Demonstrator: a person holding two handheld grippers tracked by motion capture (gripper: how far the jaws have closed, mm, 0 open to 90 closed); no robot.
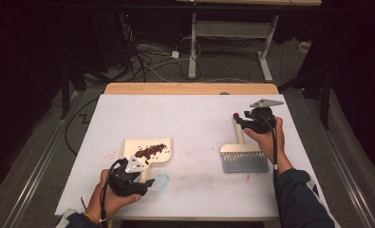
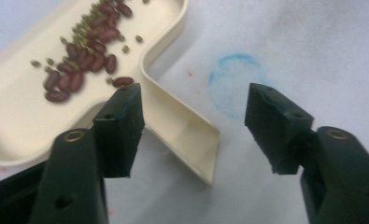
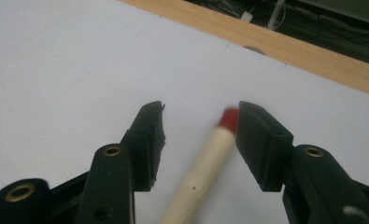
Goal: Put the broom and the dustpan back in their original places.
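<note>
A cream dustpan [image 1: 147, 151] lies on the white sheet at the near left, with a pile of dark red beans [image 1: 150, 151] and small green ones in it. My left gripper [image 1: 146, 183] is at its handle. In the left gripper view the handle [image 2: 182, 126] lies between the open jaws of the left gripper [image 2: 196, 128], beside the left one, ungripped. At the right lies a brush [image 1: 244, 160] with grey bristles and a wooden handle. My right gripper [image 1: 243, 122] is over that handle. The red-tipped handle [image 3: 205, 168] lies between the spread jaws of the right gripper [image 3: 203, 135], close to the right one.
A blue ring stain [image 1: 161, 180] marks the sheet just right of the dustpan handle. A few red specks [image 1: 111, 154] lie left of the pan. The wooden table edge [image 1: 190, 88] runs along the back; cables and a desk frame [image 1: 232, 38] are on the floor beyond.
</note>
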